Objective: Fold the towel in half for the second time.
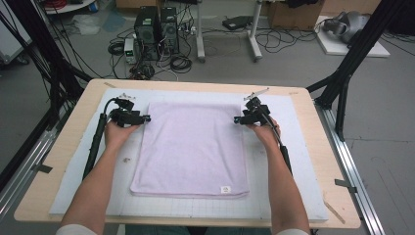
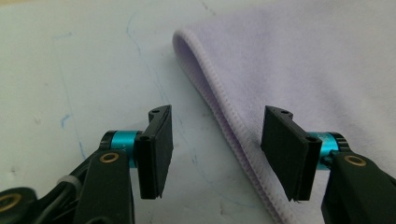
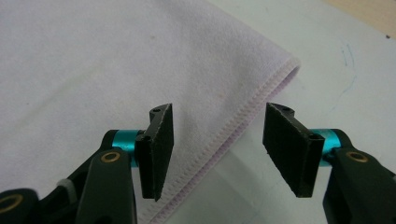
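Our left gripper (image 1: 145,118) and right gripper (image 1: 237,119) flank the folded towel (image 1: 191,147) near its far corners, jaws half open, empty, straddling its long side hems, equally near.

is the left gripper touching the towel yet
Cannot tell. In the left gripper view the left gripper has open jaws straddling the towel hem, but no clear contact or gap shows.

Both tongs, the left tongs (image 2: 215,154) and the right tongs (image 3: 217,151), have flat black pads on turquoise collars, with brass-ringed screws below. Black cables trail behind them. White sleeve cuffs (image 1: 78,229) sit far back from the tongs.
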{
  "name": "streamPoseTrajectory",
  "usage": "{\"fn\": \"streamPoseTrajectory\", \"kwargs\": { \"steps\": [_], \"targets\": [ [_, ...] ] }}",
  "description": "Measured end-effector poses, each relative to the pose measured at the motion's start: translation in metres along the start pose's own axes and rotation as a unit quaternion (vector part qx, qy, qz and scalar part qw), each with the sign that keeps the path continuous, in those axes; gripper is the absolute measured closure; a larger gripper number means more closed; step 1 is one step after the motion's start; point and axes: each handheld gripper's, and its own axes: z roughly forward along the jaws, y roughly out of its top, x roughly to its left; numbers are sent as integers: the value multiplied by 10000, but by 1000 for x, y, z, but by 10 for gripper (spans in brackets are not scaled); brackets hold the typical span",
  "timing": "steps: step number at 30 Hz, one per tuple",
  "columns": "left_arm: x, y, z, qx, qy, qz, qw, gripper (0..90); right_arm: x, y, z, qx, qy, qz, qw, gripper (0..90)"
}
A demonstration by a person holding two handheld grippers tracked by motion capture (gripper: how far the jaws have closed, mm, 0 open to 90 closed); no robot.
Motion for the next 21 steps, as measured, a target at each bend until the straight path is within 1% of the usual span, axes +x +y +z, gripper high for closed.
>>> {"fn": "streamPoseTrajectory", "kwargs": {
  "steps": [1,3,5,6,7,8,9,10,11,12,13,15,16,18,19,20,21],
  "targets": [
    [0,-1,2,52,3,41,10000,436,0,-1,1,39,-12,-11,10000,421],
    [-2,-2,3,22,41,54,10000,433,-1,-2,4,68,67,86,9999,418],
    [-5,-1,3,82,75,211,9997,445,-1,-4,9,203,120,109,9997,412],
    [-7,-1,3,89,27,265,9996,473,-1,-6,11,166,141,164,9996,404],
    [-9,0,3,98,-16,342,9994,523,-2,-6,11,135,161,229,9995,408],
    [-11,0,3,91,-26,403,9991,554,-2,-6,10,145,144,272,9994,428],
    [-13,0,4,83,-77,397,9991,592,0,-5,10,182,102,227,9995,453],
    [-13,1,4,86,-134,379,9992,642,1,-5,10,191,111,194,9996,509],
    [-14,1,5,80,-133,331,9993,679,1,-4,10,191,177,189,9995,551],
    [-14,1,5,83,-147,265,9995,697,1,-4,10,189,193,194,9994,585],
    [-13,1,5,84,-182,203,9996,713,2,-4,10,184,254,214,9993,623],
    [-14,1,5,92,-303,131,9994,820,1,-4,10,170,459,276,9984,784],
    [-14,1,5,99,-296,131,9994,830,1,-4,10,164,633,321,9973,817],
    [-12,1,5,75,-355,-17,9993,840,0,-5,10,155,662,387,9969,830],
    [-10,1,3,91,-350,-10,9993,846,-1,-5,10,135,693,428,9966,840],
    [-10,1,1,55,-327,-38,9994,850,-1,-4,8,156,674,419,9967,846],
    [-9,3,-4,-41,-382,-86,9992,850,-1,-3,5,144,653,395,9970,849]
  ]
}}
